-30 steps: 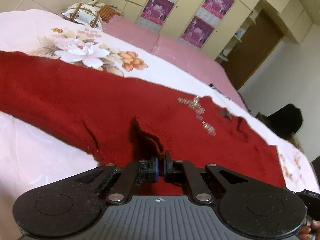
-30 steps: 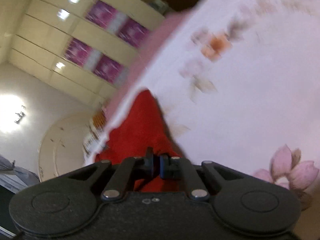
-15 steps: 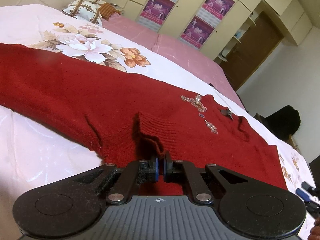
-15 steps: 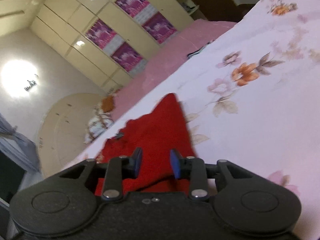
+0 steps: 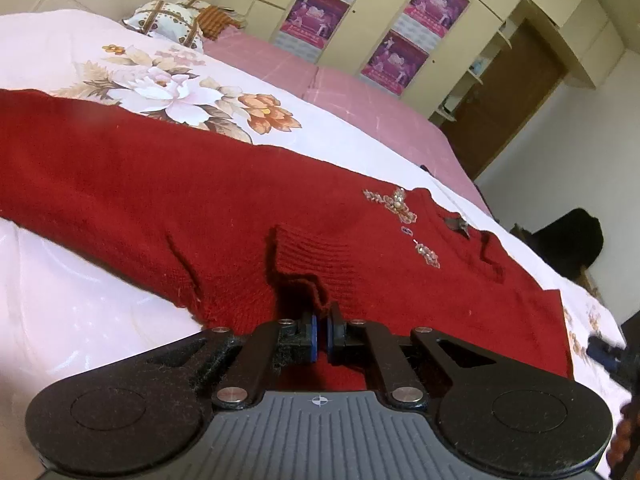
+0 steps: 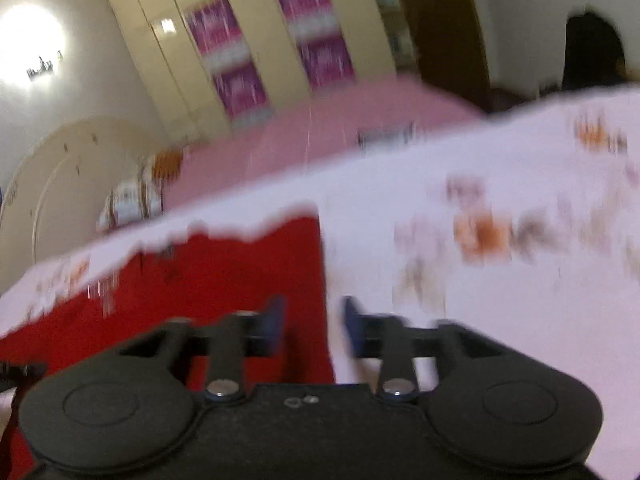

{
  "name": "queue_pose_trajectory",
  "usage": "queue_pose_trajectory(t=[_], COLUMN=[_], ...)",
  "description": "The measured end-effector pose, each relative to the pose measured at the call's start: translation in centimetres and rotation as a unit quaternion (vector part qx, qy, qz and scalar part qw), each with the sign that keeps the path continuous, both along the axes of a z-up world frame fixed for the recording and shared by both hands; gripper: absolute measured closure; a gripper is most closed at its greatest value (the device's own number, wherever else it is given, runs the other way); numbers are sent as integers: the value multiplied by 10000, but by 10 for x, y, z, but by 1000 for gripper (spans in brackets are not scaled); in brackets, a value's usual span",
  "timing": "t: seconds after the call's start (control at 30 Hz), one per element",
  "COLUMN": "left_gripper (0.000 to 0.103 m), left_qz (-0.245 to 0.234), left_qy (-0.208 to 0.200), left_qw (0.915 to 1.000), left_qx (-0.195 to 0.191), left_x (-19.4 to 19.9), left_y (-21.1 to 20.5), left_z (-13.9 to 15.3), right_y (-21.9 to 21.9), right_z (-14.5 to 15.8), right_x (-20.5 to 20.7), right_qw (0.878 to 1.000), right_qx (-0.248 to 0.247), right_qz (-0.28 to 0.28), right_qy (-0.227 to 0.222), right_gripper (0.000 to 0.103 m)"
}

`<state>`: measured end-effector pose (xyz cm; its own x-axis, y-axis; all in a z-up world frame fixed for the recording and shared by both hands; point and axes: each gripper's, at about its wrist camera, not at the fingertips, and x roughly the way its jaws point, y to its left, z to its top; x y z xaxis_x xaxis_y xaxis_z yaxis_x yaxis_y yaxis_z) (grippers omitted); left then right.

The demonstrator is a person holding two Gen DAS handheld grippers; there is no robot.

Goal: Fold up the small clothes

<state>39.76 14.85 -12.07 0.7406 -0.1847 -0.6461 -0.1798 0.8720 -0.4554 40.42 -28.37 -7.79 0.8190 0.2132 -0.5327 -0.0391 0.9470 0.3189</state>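
A dark red knitted sweater with beaded trim lies spread across the floral bedsheet. A ribbed cuff is folded onto its body. My left gripper is shut on the cuff's edge, low over the sweater. In the blurred right wrist view, my right gripper hovers above the sweater's right edge. Its jaws are opening and no cloth is pinched between them; the sweater lies flat below.
A pink bed cover lies beyond the sheet, with patterned pillows at the headboard. Cream wardrobes with purple posters line the far wall, and a brown door stands at the right. A dark chair sits past the bed.
The right gripper let go of the red cloth, opened, rose and rolled level. The sweater settled flatter on the sheet. The left gripper kept its grip in place.
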Motion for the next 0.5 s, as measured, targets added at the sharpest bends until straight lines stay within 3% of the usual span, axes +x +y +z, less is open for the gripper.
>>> queue_pose_trajectory(t=[0.03,0.17,0.2,0.23,0.4,0.5], left_gripper=[99,99,99,99,99,94], left_qz=[8,-3,-8,-8,128,140], left_qy=[-12,-54,-96,-160,-200,-147], left_qw=[10000,10000,10000,9999,9995,9994], left_qx=[12,-12,-21,5,199,268], left_x=[0,-2,-3,-4,-7,-7], left_y=[-1,1,1,1,-1,-2], left_z=[0,-1,-1,-1,-4,1], right_y=[-1,-3,-3,-1,-6,4], right_z=[2,-15,-23,-28,-40,-35], right_x=[12,62,69,73,63,62], right_qw=[9999,9979,9968,9956,9978,9987], right_qx=[165,548,621,678,398,102], right_qz=[32,118,195,327,-165,-53], right_qy=[-15,324,472,561,498,502], right_gripper=[46,48,66,92,93,83])
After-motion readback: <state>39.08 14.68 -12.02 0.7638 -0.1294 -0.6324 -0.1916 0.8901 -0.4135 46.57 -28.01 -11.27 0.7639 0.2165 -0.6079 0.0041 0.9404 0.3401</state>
